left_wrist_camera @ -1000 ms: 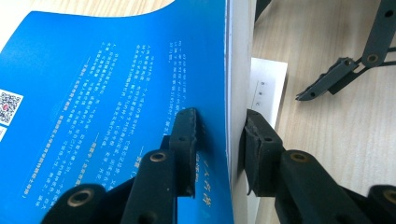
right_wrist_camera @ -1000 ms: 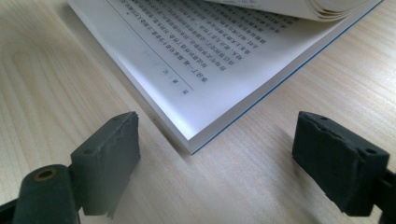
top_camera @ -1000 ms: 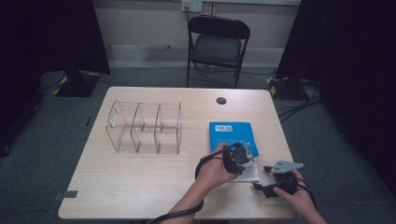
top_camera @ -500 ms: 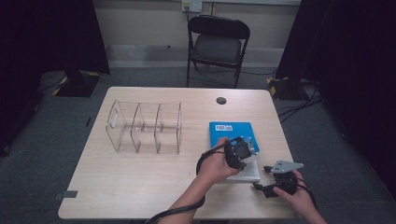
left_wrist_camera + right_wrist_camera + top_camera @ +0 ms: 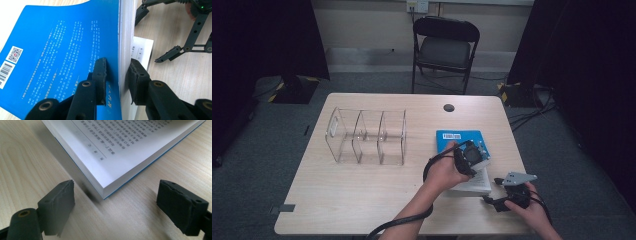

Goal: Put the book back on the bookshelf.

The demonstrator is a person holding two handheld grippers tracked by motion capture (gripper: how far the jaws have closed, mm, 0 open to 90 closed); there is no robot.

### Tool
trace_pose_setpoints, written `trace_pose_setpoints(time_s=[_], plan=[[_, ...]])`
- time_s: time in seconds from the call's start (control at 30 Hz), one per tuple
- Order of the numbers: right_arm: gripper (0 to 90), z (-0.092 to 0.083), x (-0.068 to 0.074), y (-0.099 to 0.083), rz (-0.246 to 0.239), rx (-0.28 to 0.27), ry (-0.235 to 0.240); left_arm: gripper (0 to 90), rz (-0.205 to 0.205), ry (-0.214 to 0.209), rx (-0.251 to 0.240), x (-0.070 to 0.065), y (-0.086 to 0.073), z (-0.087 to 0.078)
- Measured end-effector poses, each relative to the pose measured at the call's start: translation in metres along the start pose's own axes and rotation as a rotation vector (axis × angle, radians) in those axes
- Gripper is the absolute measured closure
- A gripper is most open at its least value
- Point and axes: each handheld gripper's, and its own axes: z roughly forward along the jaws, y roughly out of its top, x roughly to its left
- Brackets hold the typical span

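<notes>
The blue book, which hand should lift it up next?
Probably the left. The left gripper is already shut on the blue book's cover and some pages, while the right gripper sits open on the table, apart from it.

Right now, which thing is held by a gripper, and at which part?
The left gripper pinches the blue book's front section of cover and pages at its edge; the right gripper holds nothing.

Blue-covered book point(image 5: 460, 141), front section lifted open, printed pages exposed, near table's right edge
</notes>
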Motion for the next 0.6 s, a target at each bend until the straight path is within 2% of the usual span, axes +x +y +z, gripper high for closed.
trace_pose_setpoints(time_s=[0.07, 0.13, 0.17, 0.23, 0.43, 0.6], plan=[[14.4, 0.000, 0.000, 0.000, 0.001, 0.000, -0.002, 70.5, -0.017, -0.002, -0.001, 0.001, 0.001, -0.001], [14.3, 0.000, 0.000, 0.000, 0.001, 0.000, -0.002, 70.6, -0.011, -0.001, 0.003, 0.002, 0.002, -0.003], [14.3, 0.000, 0.000, 0.000, 0.001, 0.000, -0.002, 70.8, -0.023, 0.000, -0.002, 0.001, 0.003, -0.003], [14.3, 0.000, 0.000, 0.000, 0.001, 0.000, -0.002, 71.0, -0.016, 0.002, 0.006, 0.003, 0.004, -0.005], [14.3, 0.000, 0.000, 0.000, 0.003, 0.001, -0.006, 71.2, -0.029, -0.006, 0.012, 0.005, 0.006, -0.008], [13.8, 0.000, 0.001, 0.000, 0.004, -0.002, -0.009, 71.8, -0.038, 0.004, 0.023, 0.007, 0.011, -0.012]])
